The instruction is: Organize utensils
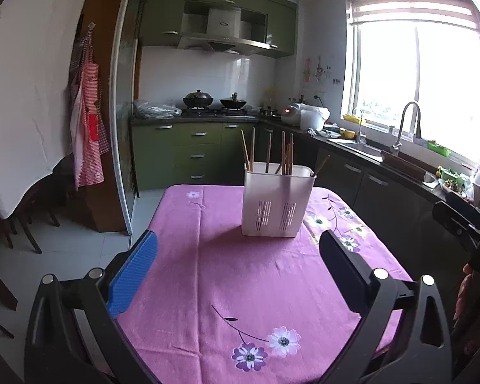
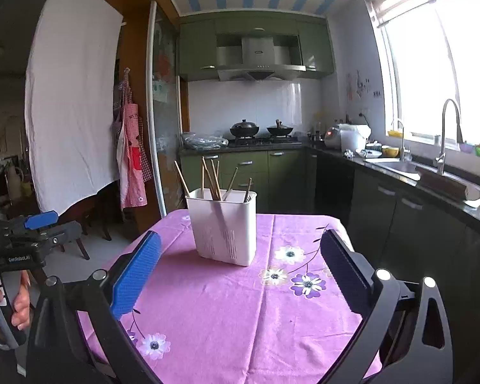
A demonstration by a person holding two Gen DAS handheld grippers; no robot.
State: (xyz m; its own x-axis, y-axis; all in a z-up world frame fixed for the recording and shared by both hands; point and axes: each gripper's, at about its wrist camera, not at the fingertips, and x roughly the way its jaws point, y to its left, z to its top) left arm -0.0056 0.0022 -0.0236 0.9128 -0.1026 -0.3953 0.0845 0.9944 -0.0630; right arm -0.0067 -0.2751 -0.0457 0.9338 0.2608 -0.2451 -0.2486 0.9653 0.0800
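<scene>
A white slotted utensil holder [image 1: 276,201] stands on the pink flowered tablecloth [image 1: 227,281], toward the table's far end. Several wooden chopsticks [image 1: 284,153] stick up out of it. My left gripper [image 1: 240,256] is open, well short of the holder, with nothing between its fingers. In the right wrist view the same holder [image 2: 224,227] with its chopsticks [image 2: 212,179] stands ahead. My right gripper [image 2: 240,262] is open and empty, hanging over the near half of the cloth [image 2: 240,320]. The left gripper [image 2: 38,227] also shows at the left edge there, held by a hand [image 2: 19,304].
A dark counter with a sink and tap [image 1: 406,128] runs along the right under the window. Green cabinets and a stove with two pots [image 1: 214,100] stand behind the table. A white sheet [image 1: 25,96] and aprons [image 1: 88,121] hang at the left, over chairs.
</scene>
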